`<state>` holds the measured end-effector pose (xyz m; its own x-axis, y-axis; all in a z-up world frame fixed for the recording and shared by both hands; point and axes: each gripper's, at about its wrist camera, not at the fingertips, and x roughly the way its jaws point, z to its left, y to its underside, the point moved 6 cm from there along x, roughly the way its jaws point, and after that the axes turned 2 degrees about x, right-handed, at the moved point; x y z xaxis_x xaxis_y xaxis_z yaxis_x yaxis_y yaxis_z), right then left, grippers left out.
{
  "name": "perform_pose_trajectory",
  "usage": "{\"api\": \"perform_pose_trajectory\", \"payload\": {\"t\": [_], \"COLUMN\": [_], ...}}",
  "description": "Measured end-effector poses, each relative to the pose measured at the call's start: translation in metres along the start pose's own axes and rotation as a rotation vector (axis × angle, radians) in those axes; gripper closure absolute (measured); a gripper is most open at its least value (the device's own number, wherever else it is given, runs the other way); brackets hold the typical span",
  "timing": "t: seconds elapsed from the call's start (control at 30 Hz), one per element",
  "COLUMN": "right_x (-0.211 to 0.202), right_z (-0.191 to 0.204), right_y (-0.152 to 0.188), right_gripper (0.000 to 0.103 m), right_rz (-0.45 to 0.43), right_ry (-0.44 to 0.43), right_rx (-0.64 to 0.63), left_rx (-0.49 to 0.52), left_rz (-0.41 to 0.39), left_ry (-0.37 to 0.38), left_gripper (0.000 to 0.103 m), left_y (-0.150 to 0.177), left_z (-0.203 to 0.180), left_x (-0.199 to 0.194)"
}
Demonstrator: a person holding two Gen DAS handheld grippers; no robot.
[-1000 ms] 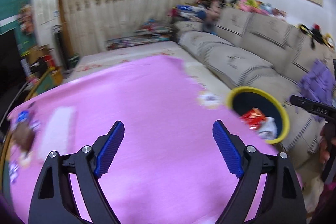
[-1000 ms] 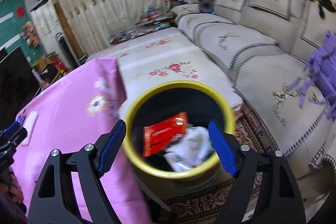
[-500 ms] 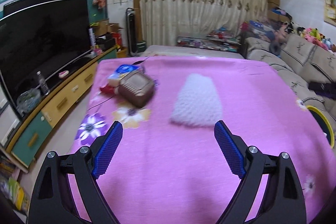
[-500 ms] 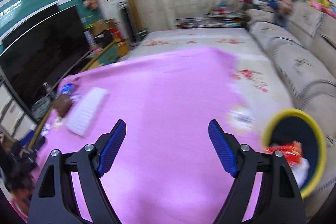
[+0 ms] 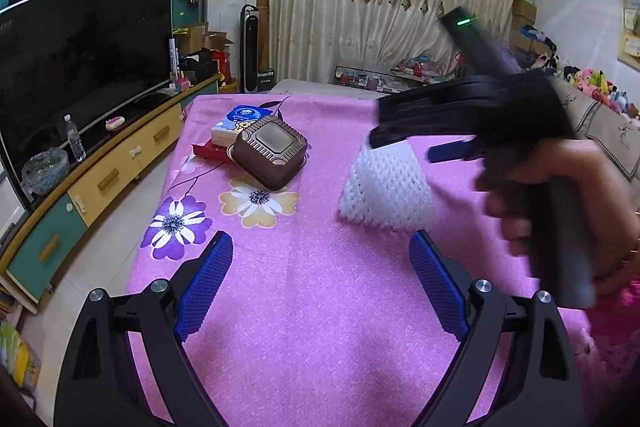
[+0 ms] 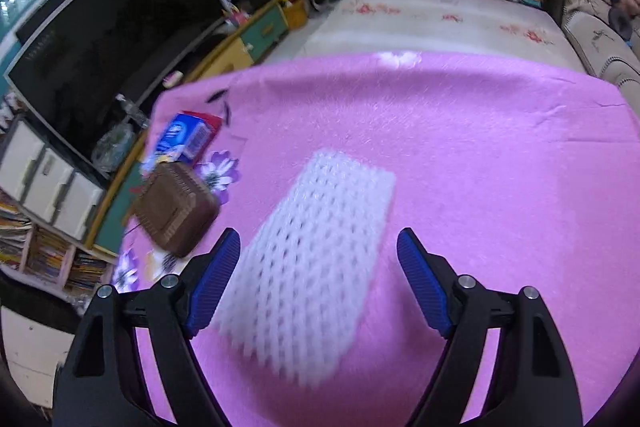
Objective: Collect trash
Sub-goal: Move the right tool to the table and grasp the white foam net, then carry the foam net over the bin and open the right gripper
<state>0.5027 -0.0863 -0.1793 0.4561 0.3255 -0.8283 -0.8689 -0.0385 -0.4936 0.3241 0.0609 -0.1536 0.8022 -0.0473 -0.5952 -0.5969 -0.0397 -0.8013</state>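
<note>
Black left gripper (image 5: 320, 285), blue ribbed pads (image 5: 204, 283), silver screws

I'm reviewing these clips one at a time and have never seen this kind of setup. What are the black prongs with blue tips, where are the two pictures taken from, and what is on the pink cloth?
There is no robot here: a person holds a two-finger gripper in each hand, each with a fisheye camera looking along its fingers. One picture comes from the left gripper, the other from the right gripper. The blue parts are the finger pads. Both grippers are open and hold nothing.

On the pink cloth lie a white foam net sleeve, a brown square container and a blue tissue pack. In the left view the person's right hand brings its gripper just over the far end of the sleeve, probably the next piece of trash.
</note>
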Motion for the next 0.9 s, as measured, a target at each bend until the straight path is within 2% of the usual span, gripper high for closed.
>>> {"api": "perform_pose_trajectory", "payload": {"t": [0.13,0.27,0.37,0.47,0.5,0.6,0.73,0.9], "right_x": [0.021,0.028,0.024,0.018,0.011,-0.006,-0.045,-0.105], "right_z": [0.007,0.011,0.013,0.014,0.012,0.004,-0.015,-0.067], "right_y": [0.001,0.003,0.008,0.011,0.011,0.016,0.025,0.042], "right_gripper": [0.027,0.028,0.044,0.073,0.089,0.091,0.091,0.091], "right_rz": [0.039,0.023,0.012,0.000,-0.016,-0.029,-0.092,-0.193], "right_ry": [0.049,0.099,0.110,0.089,0.096,0.049,0.008,0.009], "right_rx": [-0.008,-0.042,-0.054,-0.074,-0.086,-0.065,-0.042,0.018], "left_rx": [0.005,0.011,0.009,0.007,0.008,0.007,0.012,0.023], "left_rz": [-0.006,-0.014,-0.013,-0.014,-0.014,-0.014,-0.019,-0.023], "left_ry": [0.007,0.008,0.011,0.012,0.012,0.011,0.014,0.015], "left_gripper": [0.014,0.014,0.014,0.014,0.014,0.014,0.014,0.014], "left_y": [-0.001,0.000,-0.001,0.000,0.000,0.001,0.001,0.001], "left_z": [-0.007,-0.011,-0.012,-0.012,-0.012,-0.012,-0.014,-0.018], "left_x": [-0.005,-0.009,-0.010,-0.010,-0.010,-0.010,-0.011,-0.014]}}
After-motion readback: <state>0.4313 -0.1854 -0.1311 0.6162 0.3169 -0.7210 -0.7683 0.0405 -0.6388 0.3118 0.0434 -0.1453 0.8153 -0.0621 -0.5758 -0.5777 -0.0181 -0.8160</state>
